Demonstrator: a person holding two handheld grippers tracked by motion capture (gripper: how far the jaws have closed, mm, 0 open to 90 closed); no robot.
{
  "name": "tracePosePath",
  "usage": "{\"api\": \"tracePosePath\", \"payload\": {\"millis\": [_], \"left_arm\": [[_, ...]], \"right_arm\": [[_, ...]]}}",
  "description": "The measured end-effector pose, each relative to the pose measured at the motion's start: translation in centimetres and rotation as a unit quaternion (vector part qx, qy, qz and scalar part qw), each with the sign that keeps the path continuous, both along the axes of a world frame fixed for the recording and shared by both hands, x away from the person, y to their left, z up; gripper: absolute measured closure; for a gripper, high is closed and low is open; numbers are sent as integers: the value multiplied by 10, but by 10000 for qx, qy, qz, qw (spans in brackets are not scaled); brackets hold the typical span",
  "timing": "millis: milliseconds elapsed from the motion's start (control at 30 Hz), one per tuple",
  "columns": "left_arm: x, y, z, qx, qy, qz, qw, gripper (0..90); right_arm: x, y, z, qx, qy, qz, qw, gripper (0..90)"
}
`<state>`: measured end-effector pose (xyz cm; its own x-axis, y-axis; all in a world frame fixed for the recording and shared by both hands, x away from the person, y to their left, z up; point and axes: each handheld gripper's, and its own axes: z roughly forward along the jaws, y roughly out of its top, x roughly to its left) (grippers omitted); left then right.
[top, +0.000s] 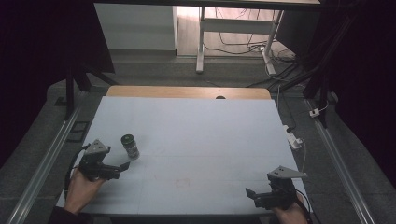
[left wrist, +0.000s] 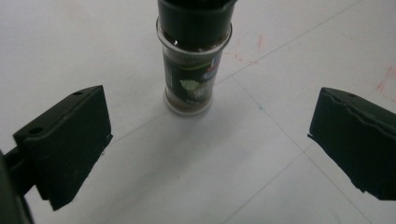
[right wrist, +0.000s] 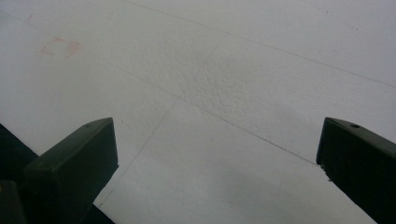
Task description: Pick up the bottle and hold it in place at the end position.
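Observation:
A small spice jar (top: 130,145) with a dark cap and a dark green label stands upright on the white table top (top: 196,130), left of centre. My left gripper (top: 122,168) sits just in front of and left of it, held in a hand, and it is open. In the left gripper view the jar (left wrist: 192,74) stands ahead, beyond the wide-apart jaws of the left gripper (left wrist: 210,149), untouched. My right gripper (top: 252,198) rests near the front right corner, open and pointing left. The right gripper (right wrist: 215,163) has bare table between its jaws.
A faint red square mark (top: 182,183) lies on the table near the front middle. A white power strip (top: 293,138) hangs off the right edge. Behind the table's wooden far edge (top: 187,91) are desk legs and loose cables on the floor.

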<state>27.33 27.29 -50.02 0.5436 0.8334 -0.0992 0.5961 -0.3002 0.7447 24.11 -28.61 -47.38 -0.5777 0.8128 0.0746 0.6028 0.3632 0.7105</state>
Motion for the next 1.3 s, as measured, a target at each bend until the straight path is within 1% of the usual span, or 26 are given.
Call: {"api": "tracePosePath", "payload": {"millis": [67, 200, 300, 433, 600, 733, 800, 833, 867, 933, 967, 1000, 1033, 1100, 1133, 1200, 1233, 1300], "left_arm": [[5, 0, -1, 29, -18, -27, 10000, 0], [15, -2, -5, 83, 6, -26, 10000, 0], [23, -3, -8, 119, 48, -3, 9999, 0], [33, -6, -12, 145, 88, -36, 9998, 0], [43, -13, -17, 293, 95, -111, 9995, 0], [49, -17, -20, 469, 101, -152, 9987, 7], [51, -18, -21, 530, 79, -188, 9984, 33], [51, -19, -21, 584, 76, -209, 9980, 57], [51, -19, -21, 591, 65, -230, 9980, 83], [51, -18, -21, 571, 55, -281, 9980, 149], [51, -18, -21, 571, 37, -309, 9979, 213], [51, -18, -21, 557, 29, -330, 9979, 247], [50, -18, -21, 550, 20, -348, 9979, 247], [50, -17, -20, 548, 12, -384, 9978, 327], [50, -17, -20, 543, 8, -407, 9977, 327], [50, -17, -20, 561, 0, -429, 9975, 386], [49, -18, -20, 566, -6, -444, 9974, 386], [49, -18, -20, 603, -15, -458, 9971, 425]], "right_arm": [[0, 0, 0, 2, 2, -4, 10000, 0], [0, 0, 0, -3, 6, -2, 10000, 0], [0, 0, 0, -3, 6, 3, 10000, 0], [0, 0, 0, -4, 7, 8, 10000, 0], [0, 1, 0, -5, 4, 12, 10000, 0], [0, 1, 0, -7, 1, 25, 10000, 0], [0, 1, 0, -7, -2, 22, 10000, 0], [0, 1, 0, -6, 2, 18, 10000, 0], [0, 1, 0, -5, 4, 20, 10000, 0], [0, 1, 0, -6, 1, 30, 10000, 0], [0, 1, 0, -13, -5, 29, 10000, 0], [0, 1, 0, -14, -3, 32, 10000, 0], [0, 1, 0, -14, -3, 32, 10000, 0], [0, 1, 0, -16, 0, 33, 10000, 0], [0, 1, 0, -16, 0, 33, 10000, 0], [0, 1, 0, -17, 1, 36, 10000, 0], [0, 1, 0, -17, 1, 36, 10000, 0], [0, 1, 0, -17, 2, 34, 10000, 0]]}}
